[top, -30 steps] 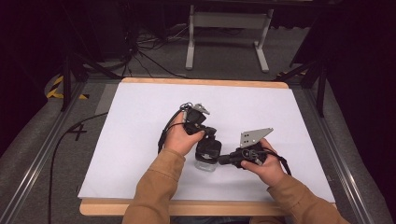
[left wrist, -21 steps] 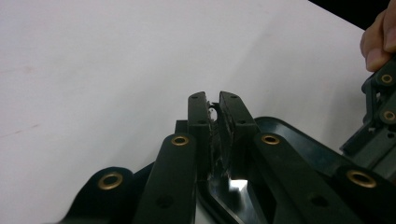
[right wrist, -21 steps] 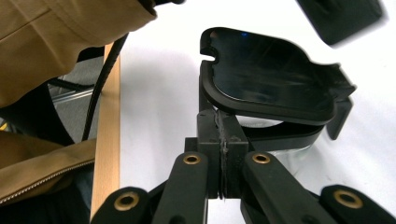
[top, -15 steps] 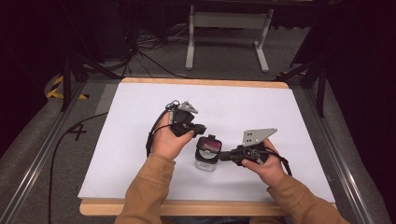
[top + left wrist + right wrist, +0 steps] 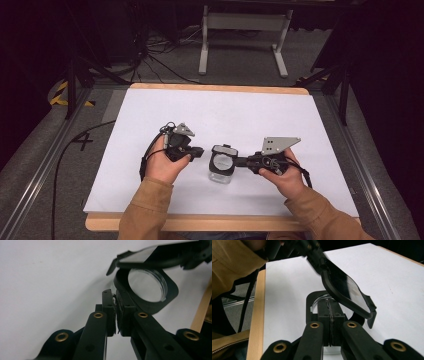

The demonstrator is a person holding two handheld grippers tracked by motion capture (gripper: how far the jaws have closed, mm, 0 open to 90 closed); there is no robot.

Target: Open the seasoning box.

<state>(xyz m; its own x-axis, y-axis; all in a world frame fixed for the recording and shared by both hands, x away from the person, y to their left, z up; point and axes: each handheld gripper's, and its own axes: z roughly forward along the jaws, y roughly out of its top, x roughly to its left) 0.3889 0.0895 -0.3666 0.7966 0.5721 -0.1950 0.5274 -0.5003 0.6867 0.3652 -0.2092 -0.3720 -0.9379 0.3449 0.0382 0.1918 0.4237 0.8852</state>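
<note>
A small clear jar (image 5: 221,175) with a black square collar (image 5: 172,290) stands on the white sheet (image 5: 225,110). Its black flip lid (image 5: 344,287) is tilted up over the round mouth (image 5: 147,285). My right gripper (image 5: 240,161) comes in from the right and is shut on the collar's edge (image 5: 310,298). My left gripper (image 5: 200,151) sits just left of the jar. Its jaws have just been closing a little and stand shut (image 5: 115,293), with nothing seen between them. Its tip (image 5: 317,260) lies close to the lid's end; contact is unclear.
The wooden table edge (image 5: 220,222) runs along the front. A black cable (image 5: 57,165) trails off the left side. A grey metal stand (image 5: 245,30) sits on the floor behind the table. Metal rails (image 5: 45,170) flank the table.
My left gripper has moved left, from above the jar to beside it. The right gripper and the jar have stayed where they were.
</note>
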